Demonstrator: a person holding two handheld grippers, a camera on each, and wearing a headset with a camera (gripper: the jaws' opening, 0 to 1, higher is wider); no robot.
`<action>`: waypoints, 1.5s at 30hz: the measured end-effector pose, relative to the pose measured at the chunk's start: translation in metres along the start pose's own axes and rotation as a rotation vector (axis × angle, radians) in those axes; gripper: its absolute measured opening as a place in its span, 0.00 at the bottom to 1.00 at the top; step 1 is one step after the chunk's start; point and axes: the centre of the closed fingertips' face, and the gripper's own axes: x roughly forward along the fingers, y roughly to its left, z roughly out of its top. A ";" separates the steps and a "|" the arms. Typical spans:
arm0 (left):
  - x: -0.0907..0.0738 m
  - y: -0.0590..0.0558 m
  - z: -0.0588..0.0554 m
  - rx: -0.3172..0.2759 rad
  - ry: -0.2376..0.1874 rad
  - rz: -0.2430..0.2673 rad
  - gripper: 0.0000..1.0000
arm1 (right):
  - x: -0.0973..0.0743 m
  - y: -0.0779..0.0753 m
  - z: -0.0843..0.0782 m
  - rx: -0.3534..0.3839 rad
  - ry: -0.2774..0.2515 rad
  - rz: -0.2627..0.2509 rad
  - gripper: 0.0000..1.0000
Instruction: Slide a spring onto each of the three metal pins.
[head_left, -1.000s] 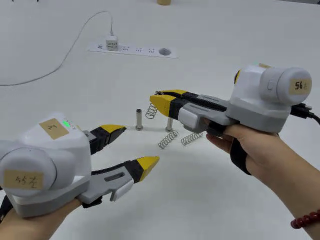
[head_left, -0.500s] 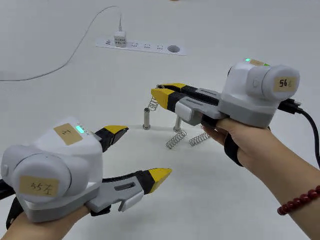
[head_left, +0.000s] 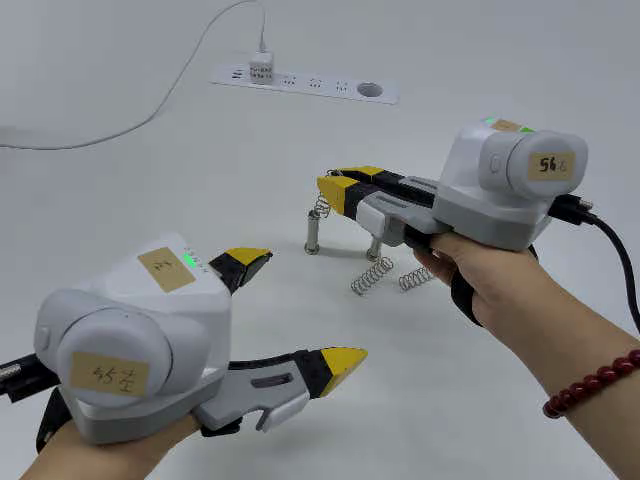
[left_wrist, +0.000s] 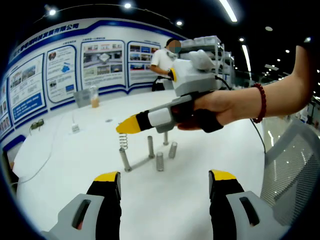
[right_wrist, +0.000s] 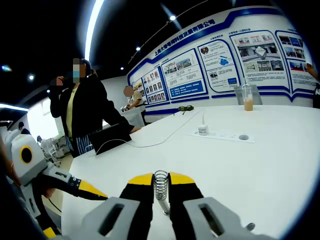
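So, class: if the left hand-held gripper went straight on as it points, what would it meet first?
Probably the nearer loose spring lying on the table; depth is unclear.

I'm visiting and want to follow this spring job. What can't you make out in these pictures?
- Head view: the right claw stands before the pins, so the third cannot be found there.
- Right gripper view: its jaws hide the lower end of the spring; whether it sits over a pin's tip is unclear.
- Left gripper view: the print on the wall posters is too small and blurred to read.
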 end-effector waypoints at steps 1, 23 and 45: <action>0.000 0.000 0.000 0.000 0.000 -0.001 0.73 | 0.000 0.000 0.000 -0.001 -0.001 0.000 0.11; 0.001 -0.001 -0.002 -0.012 0.005 -0.003 0.73 | 0.014 0.008 -0.035 -0.251 0.168 -0.002 0.11; 0.001 0.001 -0.003 -0.007 0.017 0.003 0.70 | 0.017 0.002 -0.055 -0.233 0.234 -0.030 0.12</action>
